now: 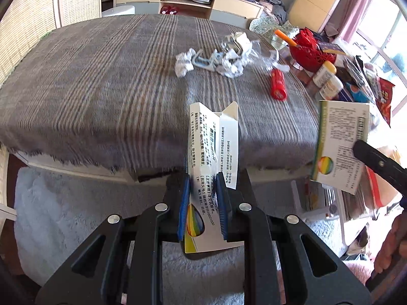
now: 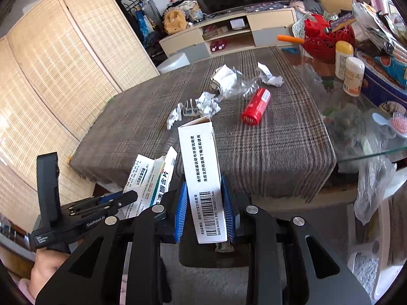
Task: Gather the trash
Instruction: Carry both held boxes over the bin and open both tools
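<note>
Gripping a flattened carton [image 1: 213,157], the left gripper [image 1: 202,200] has its blue pads closed on the card's lower half, the open flap end standing up and away from the fingers. The right gripper [image 2: 204,206] is likewise closed on a box [image 2: 201,175], clamped low near the barcode, its far end tilted slightly left. Both pieces are held off the near edge of the table [image 1: 89,89], above the pale rug [image 1: 63,216]; the two grippers sit close beside each other, left carton just left of the right box.

More trash lies farther out on the plaid cloth: crumpled paper [image 2: 208,103] with a grey plastic clip [image 2: 189,109] beside it, clear wrap [image 2: 236,86], another paper wad [image 2: 272,78] and a red can [image 2: 255,106] on its side to the right. Bottles [image 2: 352,76] and a red basket [image 2: 323,38] stand at the far right and look like keepers.

No bin shows in either view, so the drop point cannot be told. As a judgement, the step in hand is carrying both cartons to wherever trash goes. Doing it well means keeping both grips firm, since thin card can slide between pads, keeping the two loads apart so they do not knock, and opening only once each is well over the container.
</note>
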`<move>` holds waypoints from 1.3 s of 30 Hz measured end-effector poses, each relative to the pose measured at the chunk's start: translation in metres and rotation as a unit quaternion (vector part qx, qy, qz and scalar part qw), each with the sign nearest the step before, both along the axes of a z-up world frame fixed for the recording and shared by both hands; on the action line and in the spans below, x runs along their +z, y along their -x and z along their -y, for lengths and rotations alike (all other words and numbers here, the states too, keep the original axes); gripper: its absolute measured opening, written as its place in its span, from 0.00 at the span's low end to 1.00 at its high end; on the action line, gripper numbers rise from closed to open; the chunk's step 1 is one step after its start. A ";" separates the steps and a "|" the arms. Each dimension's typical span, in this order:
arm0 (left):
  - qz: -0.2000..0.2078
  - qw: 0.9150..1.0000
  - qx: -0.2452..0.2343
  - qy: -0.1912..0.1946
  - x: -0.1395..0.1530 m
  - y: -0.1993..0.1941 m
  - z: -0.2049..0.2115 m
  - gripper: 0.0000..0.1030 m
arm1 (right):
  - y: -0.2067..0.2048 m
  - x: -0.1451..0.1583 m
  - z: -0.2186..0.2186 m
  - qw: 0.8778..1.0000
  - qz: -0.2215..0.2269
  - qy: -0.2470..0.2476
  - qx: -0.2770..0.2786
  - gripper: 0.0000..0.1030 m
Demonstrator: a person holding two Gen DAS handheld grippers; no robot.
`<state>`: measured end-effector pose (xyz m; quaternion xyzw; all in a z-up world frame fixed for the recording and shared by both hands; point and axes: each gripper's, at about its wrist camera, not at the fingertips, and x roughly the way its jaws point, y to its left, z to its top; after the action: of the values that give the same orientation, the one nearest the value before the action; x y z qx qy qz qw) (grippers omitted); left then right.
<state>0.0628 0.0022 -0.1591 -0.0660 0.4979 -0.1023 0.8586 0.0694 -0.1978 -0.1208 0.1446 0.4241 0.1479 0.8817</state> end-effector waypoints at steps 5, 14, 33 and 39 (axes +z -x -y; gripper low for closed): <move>0.007 1.000 -0.009 -0.007 -0.024 0.024 0.007 0.18 | 0.012 -0.041 -0.008 0.999 -0.037 0.007 0.010 0.27; -0.016 0.999 -0.039 -0.001 -0.088 0.036 0.022 0.18 | 0.011 -0.124 -0.024 0.995 -0.098 0.004 0.018 0.27; -0.048 0.998 -0.027 -0.018 -0.130 0.015 0.023 0.53 | -0.019 -0.162 -0.022 0.989 -0.143 0.011 -0.024 0.63; -0.033 0.999 -0.017 -0.035 -0.117 0.023 0.010 0.86 | -0.006 -0.146 -0.009 0.990 -0.111 0.063 -0.059 0.95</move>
<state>0.0398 -0.0079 -0.2761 -0.0303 0.5302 -0.0971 0.8417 0.0759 -0.1891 -0.2668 0.1289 0.5187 0.0516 0.8436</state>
